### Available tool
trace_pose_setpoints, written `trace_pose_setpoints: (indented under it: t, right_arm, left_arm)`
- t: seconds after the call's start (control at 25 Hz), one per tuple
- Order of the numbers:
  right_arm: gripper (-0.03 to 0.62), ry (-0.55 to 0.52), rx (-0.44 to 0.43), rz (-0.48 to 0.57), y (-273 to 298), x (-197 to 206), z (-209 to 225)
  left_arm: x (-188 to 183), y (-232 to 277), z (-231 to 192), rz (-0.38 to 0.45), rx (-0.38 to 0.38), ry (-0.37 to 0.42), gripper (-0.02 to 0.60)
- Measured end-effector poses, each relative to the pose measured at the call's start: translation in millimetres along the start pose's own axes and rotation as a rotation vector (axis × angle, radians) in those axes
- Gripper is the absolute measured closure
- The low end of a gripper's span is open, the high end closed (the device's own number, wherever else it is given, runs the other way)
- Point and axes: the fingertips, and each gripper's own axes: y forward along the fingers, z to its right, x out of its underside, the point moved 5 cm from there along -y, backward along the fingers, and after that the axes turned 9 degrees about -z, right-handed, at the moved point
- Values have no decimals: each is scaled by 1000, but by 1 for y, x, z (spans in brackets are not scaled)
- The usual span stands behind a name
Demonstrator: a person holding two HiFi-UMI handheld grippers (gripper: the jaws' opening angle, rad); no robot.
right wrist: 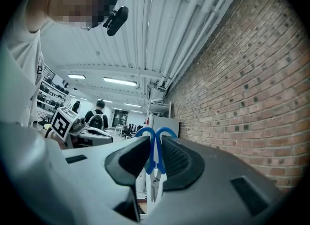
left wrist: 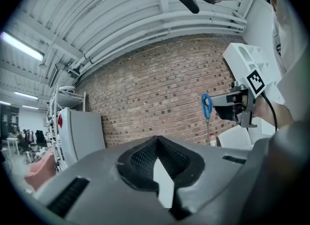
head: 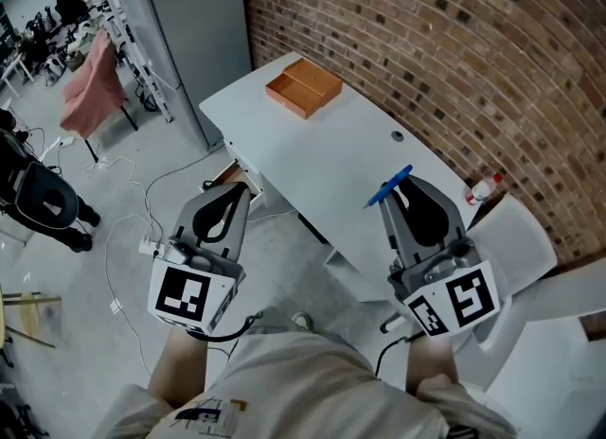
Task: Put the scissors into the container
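by a brick wall point(head: 454, 40) the white worktop point(head: 312, 158) carries an empty orange container point(head: 303, 87), well apart from the blue-handled scissors point(right wrist: 154, 157) pinched in the right gripper point(head: 405, 189), so carry and release remain; left gripper point(head: 230, 196) pressed together, empty.

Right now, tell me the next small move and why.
Probably carry the right hand-held gripper over the table toward the orange container: its jaws clamp the blue scissors, and the container sits at the table's far end.
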Motion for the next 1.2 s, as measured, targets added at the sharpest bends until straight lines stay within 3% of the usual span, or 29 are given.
trace_pose_setpoints:
  t: [0.76, 1.2]
  right_arm:
    - [519, -9, -76, 26, 24, 15, 12]
    - [519, -19, -86, 7, 78, 32, 26]
  left_arm:
    - [3, 19, 4, 19, -44, 39, 574]
    - [20, 55, -28, 9, -44, 39, 574]
